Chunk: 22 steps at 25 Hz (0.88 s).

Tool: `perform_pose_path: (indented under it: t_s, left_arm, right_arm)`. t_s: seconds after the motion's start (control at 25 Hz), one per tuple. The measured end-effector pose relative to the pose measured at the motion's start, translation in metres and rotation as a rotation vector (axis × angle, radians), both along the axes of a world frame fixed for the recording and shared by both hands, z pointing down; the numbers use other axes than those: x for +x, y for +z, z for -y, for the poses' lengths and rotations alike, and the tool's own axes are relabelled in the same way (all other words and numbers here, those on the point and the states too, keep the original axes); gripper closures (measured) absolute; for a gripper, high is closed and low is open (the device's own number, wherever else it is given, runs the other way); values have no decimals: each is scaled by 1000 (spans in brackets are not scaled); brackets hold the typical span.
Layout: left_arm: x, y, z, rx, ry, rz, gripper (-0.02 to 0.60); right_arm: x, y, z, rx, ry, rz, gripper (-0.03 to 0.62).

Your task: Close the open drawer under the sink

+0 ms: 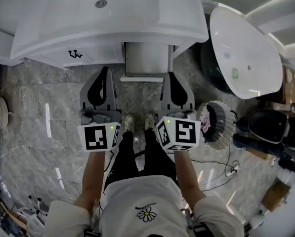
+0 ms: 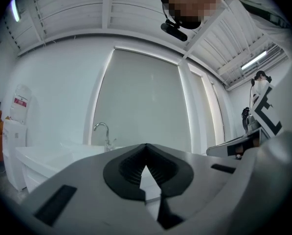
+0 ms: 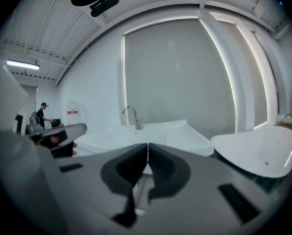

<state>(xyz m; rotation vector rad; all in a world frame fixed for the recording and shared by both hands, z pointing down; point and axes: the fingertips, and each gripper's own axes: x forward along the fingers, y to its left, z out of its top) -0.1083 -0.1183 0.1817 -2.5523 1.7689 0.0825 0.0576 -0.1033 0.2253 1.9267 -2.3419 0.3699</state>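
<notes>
In the head view a white sink (image 1: 107, 19) tops a white cabinet, and a drawer (image 1: 146, 58) stands pulled out from under it, its grey inside showing. Both grippers hover side by side just short of the drawer front. My left gripper (image 1: 105, 73) is at the drawer's left corner and my right gripper (image 1: 173, 78) at its right corner. In the left gripper view the jaws (image 2: 146, 147) meet at their tips with nothing between them. The right gripper view shows its jaws (image 3: 148, 146) likewise shut and empty. The sink's faucet (image 2: 102, 129) (image 3: 131, 115) stands beyond the jaws.
A large white oval basin (image 1: 246, 53) leans at the right of the cabinet. A frilled waste basket (image 1: 217, 123) and cables (image 1: 226, 169) lie on the marble floor at the right. The person's feet (image 1: 137, 122) stand between the grippers. A black handle (image 1: 74, 54) marks the cabinet's left front.
</notes>
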Motion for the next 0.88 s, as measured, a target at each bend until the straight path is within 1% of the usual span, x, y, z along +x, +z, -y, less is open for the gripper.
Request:
perform_pose_path:
  t_s: [0.24, 0.44, 0.6, 0.88]
  left_arm:
    - [5, 52, 13, -8, 11, 8, 563]
    - [2, 103, 15, -44, -13, -15, 563]
    - [1, 137, 14, -74, -13, -2, 563]
    - [-7, 191, 18, -103, -45, -10, 563]
  right_arm:
    - [3, 60, 15, -34, 12, -18, 565]
    - [1, 107, 18, -55, 14, -9, 565]
    - [-6, 141, 18, -75, 3, -11, 565]
    - [-11, 200, 15, -105, 10, -67, 565]
